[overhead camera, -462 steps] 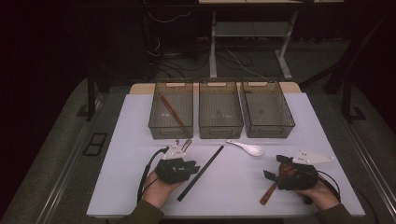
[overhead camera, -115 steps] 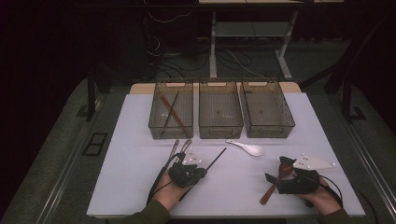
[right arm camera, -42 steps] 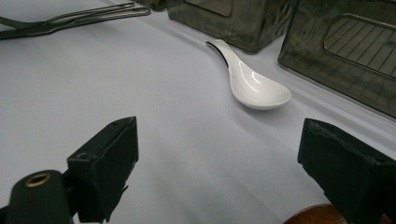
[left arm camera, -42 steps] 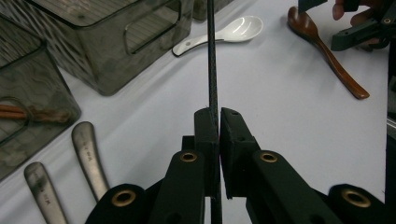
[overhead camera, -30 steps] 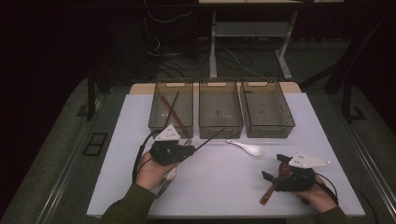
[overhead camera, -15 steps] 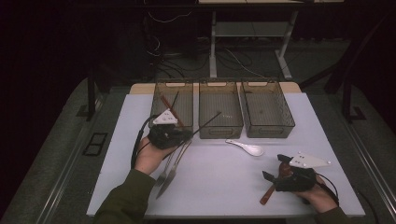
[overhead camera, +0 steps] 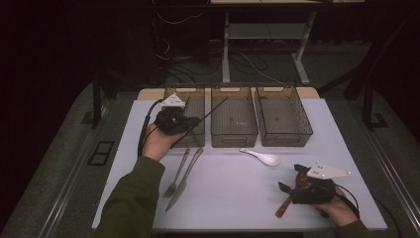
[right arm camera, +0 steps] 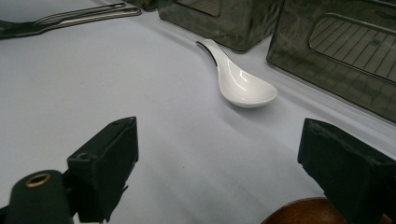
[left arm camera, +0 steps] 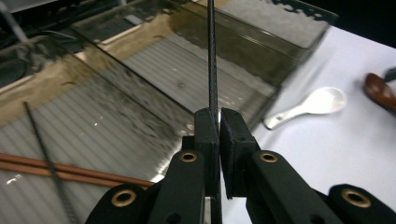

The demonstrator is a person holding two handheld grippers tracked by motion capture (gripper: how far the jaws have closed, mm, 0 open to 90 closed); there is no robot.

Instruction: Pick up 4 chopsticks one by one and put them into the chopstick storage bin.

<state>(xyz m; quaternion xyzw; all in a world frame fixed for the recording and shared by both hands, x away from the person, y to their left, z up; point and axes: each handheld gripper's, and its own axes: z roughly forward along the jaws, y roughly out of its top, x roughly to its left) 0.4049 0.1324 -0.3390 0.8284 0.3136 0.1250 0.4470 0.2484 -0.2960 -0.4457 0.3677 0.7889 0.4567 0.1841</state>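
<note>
Over the left bin (overhead camera: 187, 116), which already holds a black chopstick and two brown ones, the left gripper (overhead camera: 190, 120) has its jaws pinched nearly shut on a black chopstick (overhead camera: 210, 111) slanting across toward the middle bin (overhead camera: 234, 119). Held near one end, the thin stick could pivot or catch a bin wall and drop outside. Fork (overhead camera: 176, 173) and knife (overhead camera: 184, 179) lie on the worktop (overhead camera: 233, 193). Farther right, past the white spoon (overhead camera: 261, 156), the right gripper (overhead camera: 289, 189) rests with jaws wide open and empty beside a brown spoon (overhead camera: 286, 201).
</note>
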